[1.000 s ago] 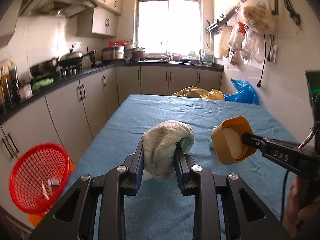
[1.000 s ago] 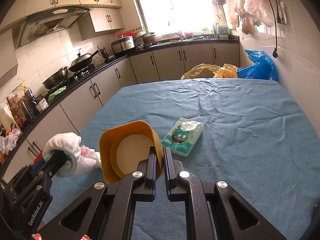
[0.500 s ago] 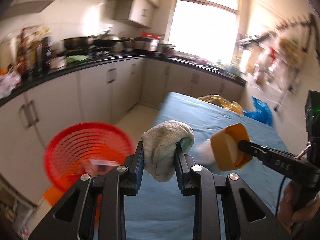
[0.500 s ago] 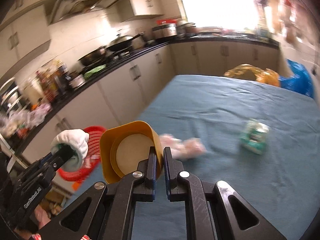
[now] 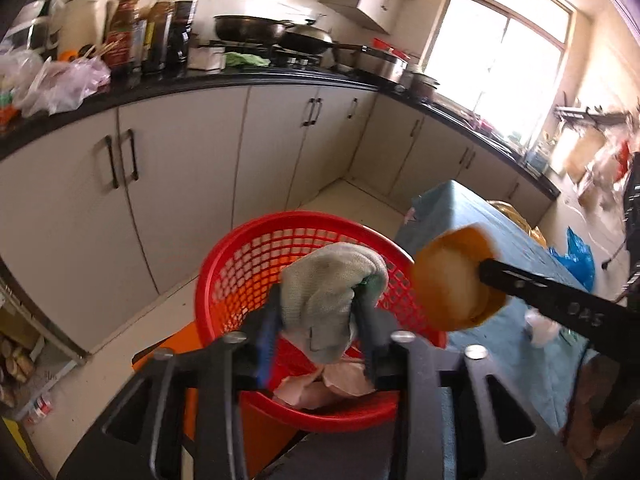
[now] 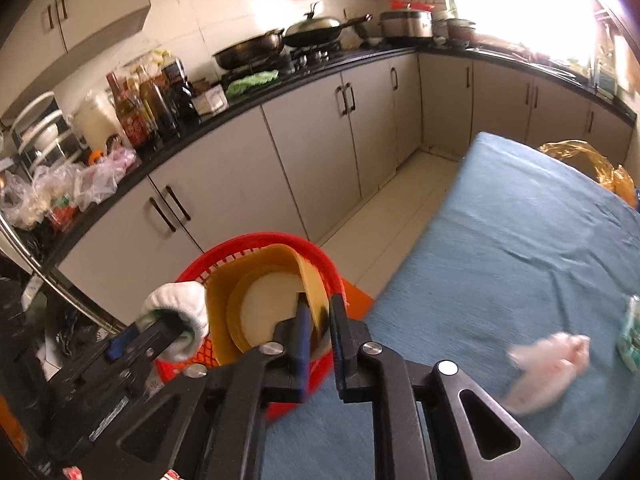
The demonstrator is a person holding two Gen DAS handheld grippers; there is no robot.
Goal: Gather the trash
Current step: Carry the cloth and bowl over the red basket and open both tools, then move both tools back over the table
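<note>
The left gripper (image 5: pixel 318 316) has just been opening its jaws; the rolled cloth (image 5: pixel 332 284) is between them, still touching both pads, so the jaws look loosened around it and I cannot tell whether they still grip. The right gripper (image 6: pixel 320 328) has also just been opening its jaws; the wall of the yellow cup (image 6: pixel 256 300) stands in the gap, against the left pad and clear of the right one, so that hold is released.

Just beyond and below both pairs of jaws is the red basket (image 5: pixel 248 256), with both items over its mouth. Inside it, under the cloth, lie pale scraps (image 5: pixel 320 388).

To the right of the right jaws, the blue table (image 6: pixel 520 232) carries a crumpled tissue (image 6: pixel 548 364) and, at the frame edge, a green packet (image 6: pixel 630 334).

Farther off, cabinets (image 6: pixel 312 152) run under a dark counter holding bottles (image 6: pixel 148 104) and woks (image 6: pixel 280 40).
</note>
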